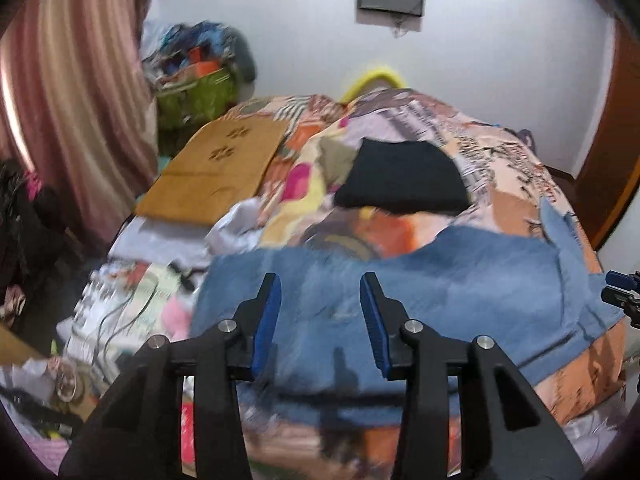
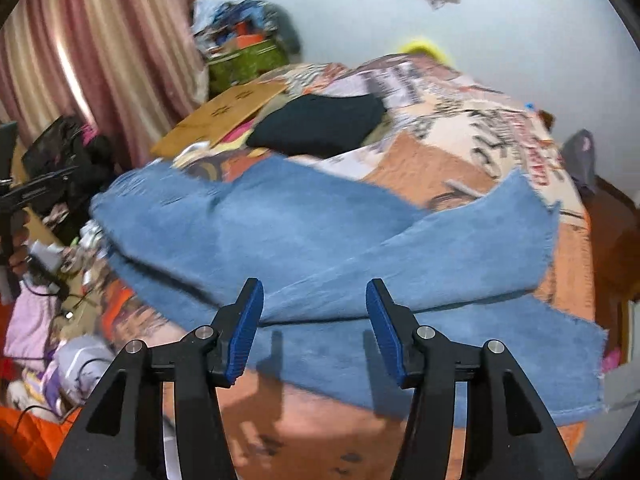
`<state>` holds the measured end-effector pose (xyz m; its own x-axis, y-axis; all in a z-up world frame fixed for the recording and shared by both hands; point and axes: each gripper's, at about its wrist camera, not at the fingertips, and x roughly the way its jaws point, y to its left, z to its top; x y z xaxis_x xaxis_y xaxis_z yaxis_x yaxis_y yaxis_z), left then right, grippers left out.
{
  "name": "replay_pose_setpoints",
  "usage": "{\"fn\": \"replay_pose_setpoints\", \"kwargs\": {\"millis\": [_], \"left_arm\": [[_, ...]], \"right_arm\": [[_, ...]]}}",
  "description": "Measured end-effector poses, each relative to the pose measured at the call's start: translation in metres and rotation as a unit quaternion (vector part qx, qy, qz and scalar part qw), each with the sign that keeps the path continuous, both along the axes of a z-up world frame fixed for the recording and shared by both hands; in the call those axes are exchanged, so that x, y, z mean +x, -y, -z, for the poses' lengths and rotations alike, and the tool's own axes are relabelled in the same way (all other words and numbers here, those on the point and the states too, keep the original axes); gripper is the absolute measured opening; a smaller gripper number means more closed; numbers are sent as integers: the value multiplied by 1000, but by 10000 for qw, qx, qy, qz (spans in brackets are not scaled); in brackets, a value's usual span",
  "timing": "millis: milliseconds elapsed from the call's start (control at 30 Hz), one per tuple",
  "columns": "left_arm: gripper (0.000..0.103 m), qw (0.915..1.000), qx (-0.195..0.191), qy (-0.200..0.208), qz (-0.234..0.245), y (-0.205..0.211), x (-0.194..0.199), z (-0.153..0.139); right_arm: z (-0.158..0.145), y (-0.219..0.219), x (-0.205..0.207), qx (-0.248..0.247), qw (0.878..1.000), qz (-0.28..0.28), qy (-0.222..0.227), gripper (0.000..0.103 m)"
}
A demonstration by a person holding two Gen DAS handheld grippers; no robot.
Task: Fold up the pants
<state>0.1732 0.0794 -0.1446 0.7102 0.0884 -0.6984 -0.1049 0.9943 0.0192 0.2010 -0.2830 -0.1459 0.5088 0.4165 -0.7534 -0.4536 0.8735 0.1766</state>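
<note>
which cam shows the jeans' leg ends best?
Right wrist. Both frayed leg ends of the blue jeans show, one leg lying over the other. Left wrist shows the jeans mostly as a flat blurred panel, leg ends squeezed at the right edge.

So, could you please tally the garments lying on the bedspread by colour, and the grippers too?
Blue: 1, the denim pants, spread out flat.
Black: 1, the folded black garment, lying beyond the pants.
Grippers: 2, left gripper and right gripper, both open and empty.
Total: 4.
</note>
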Motion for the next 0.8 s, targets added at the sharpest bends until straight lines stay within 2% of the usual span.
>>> {"fn": "replay_pose_setpoints", "kwargs": {"millis": [200, 233, 300, 333, 500, 800], "left_arm": [[52, 9984, -153, 195, 498, 50, 64, -19], [54, 9981, -167, 206, 557, 57, 72, -20], [62, 9973, -188, 218, 670, 72, 94, -20], [63, 9971, -181, 219, 712, 78, 104, -19], [64, 9958, -180, 33, 896, 108, 164, -4], [64, 9917, -95, -542, 1158, 145, 234, 49]], "right_arm": [[-13, 42, 35, -147, 9982, 567, 135, 51], [-15, 49, 42, -182, 9975, 660, 168, 51], [-16, 65, 61, -235, 9955, 891, 218, 57], [-16, 72, 68, -247, 9946, 978, 237, 58], [-4, 107, 119, -264, 9898, 1390, 156, 58], [49, 139, 224, -415, 9847, 1674, -258, 58]]}}
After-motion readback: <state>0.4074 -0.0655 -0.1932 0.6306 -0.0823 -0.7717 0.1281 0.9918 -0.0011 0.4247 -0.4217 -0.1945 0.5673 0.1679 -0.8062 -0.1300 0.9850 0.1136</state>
